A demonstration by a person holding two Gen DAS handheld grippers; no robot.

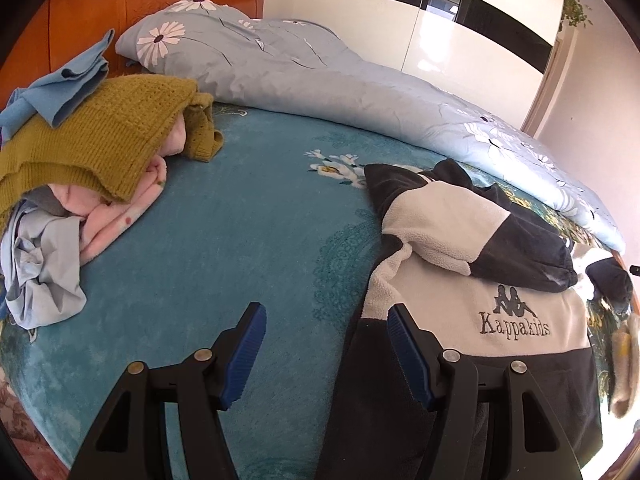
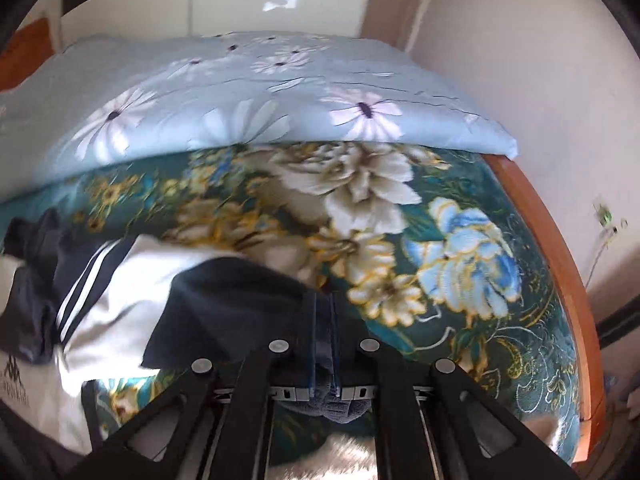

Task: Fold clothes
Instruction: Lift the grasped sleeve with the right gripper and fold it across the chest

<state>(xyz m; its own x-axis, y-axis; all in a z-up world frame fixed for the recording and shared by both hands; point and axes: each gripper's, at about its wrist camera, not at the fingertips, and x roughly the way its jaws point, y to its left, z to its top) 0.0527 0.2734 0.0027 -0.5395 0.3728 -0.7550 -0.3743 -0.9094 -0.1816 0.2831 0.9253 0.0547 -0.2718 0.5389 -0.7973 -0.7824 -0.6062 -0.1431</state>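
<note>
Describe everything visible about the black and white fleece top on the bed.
The fleece top is fluffy, with white and dark navy blocks and an embroidered "Kappakids" logo on its white chest panel. It lies face up on the teal blanket, one sleeve folded across the chest. The right hand-held gripper is shut on its other dark sleeve; the open left hand-held gripper hovers at its edge.

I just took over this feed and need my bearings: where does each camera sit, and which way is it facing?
Left wrist: on the left tongs, angled down across the teal blanket toward the headboard and clothes pile; both blue pads show, open, nothing between.
Right wrist: on the right tongs, angled down toward the bed's foot corner and wall; its pads are shut on the fleece's dark sleeve.
Shared: the black-and-white fleece, the daisy quilt, the blanket.
</note>
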